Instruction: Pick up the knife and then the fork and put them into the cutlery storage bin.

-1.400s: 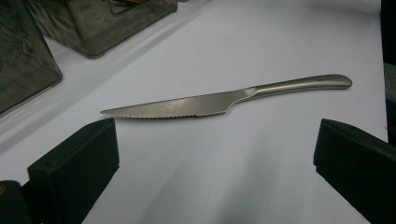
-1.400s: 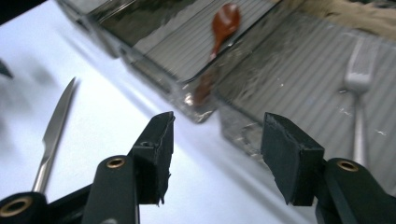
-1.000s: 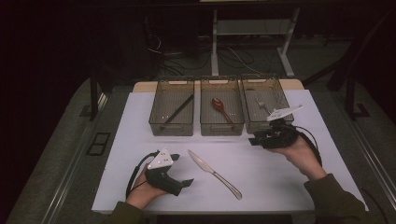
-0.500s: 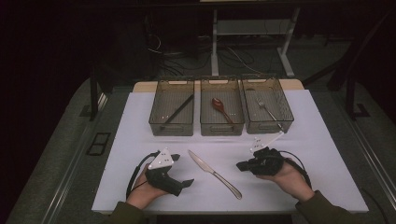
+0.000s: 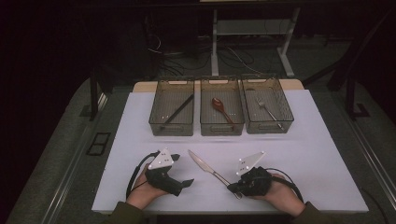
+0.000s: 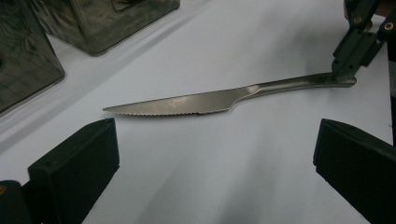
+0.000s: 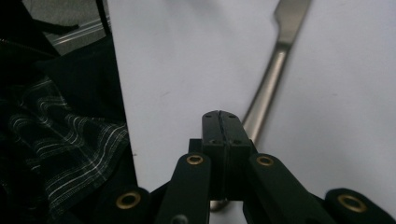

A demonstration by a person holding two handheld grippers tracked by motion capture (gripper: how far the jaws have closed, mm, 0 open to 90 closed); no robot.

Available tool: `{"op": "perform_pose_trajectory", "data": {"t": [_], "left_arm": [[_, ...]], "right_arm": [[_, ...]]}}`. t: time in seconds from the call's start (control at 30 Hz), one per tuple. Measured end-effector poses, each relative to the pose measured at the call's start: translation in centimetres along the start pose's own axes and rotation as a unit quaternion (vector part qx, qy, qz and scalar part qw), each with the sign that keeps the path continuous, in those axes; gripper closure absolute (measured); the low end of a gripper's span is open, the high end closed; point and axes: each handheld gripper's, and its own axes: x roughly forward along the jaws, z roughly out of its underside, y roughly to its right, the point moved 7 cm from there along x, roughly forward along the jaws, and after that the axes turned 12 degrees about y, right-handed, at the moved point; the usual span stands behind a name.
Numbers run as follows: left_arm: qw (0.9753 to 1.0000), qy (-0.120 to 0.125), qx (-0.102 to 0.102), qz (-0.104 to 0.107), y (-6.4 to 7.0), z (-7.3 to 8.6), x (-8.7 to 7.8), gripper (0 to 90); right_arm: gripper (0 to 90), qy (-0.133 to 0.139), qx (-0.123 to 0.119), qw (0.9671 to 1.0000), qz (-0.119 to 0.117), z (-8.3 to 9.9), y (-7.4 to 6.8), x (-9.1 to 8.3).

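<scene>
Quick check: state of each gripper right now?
Left gripper: open, holding nothing.
Right gripper: jaws pressed together over the end of the knife handle; no hold on it can be told.

white table (image 5: 322,154), knife (image 5: 205,165), three bins (image 5: 220,122)

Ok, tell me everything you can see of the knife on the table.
The knife is one piece of dull silver metal: a long blade with a serrated edge and pointed tip, narrowing into a slim rounded handle. It lies flat on the white table, in front of the three bins, between the two hands, tip toward the bins and handle toward the person. The right tongs sit shut at the handle's end, touching or just over it; a grip cannot be confirmed. The left tongs stand open, apart from it.
</scene>
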Motion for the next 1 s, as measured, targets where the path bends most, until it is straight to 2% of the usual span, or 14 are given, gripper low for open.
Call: {"op": "perform_pose_trajectory", "data": {"t": [0.1,0.37,0.67,0.83,0.87,0.93,1.0], "left_arm": [[1.0000,0.000,0.000,0.000,0.0,0.0,0.0,0.0],[1.0000,0.000,0.001,0.000,0.0,0.0,0.0,0.0],[1.0000,0.001,0.001,-0.001,0.0,0.0,0.0,0.0],[1.0000,0.001,0.001,-0.001,0.0,-0.1,0.0,0.0],[1.0000,0.001,0.000,-0.001,0.0,-0.1,0.0,0.0],[1.0000,0.000,0.000,-0.001,0.0,-0.1,0.0,0.0],[1.0000,0.001,0.000,-0.001,0.0,-0.1,0.0,0.0]], "right_arm": [[88.7,-0.010,-0.004,0.9999,-0.004,0.2,-0.3,0.3],[88.9,-0.027,-0.023,0.9993,0.011,0.4,-0.5,0.6],[88.9,-0.034,-0.024,0.9982,0.043,0.6,0.8,0.0],[88.7,-0.037,-0.020,0.9983,0.040,0.6,1.1,0.1],[86.8,-0.037,-0.021,0.9985,0.035,0.5,1.2,0.1],[79.5,-0.039,-0.006,0.9988,0.028,-0.1,1.3,-0.1],[76.0,-0.041,-0.011,0.9986,0.031,-1.0,1.7,-0.1]]}}
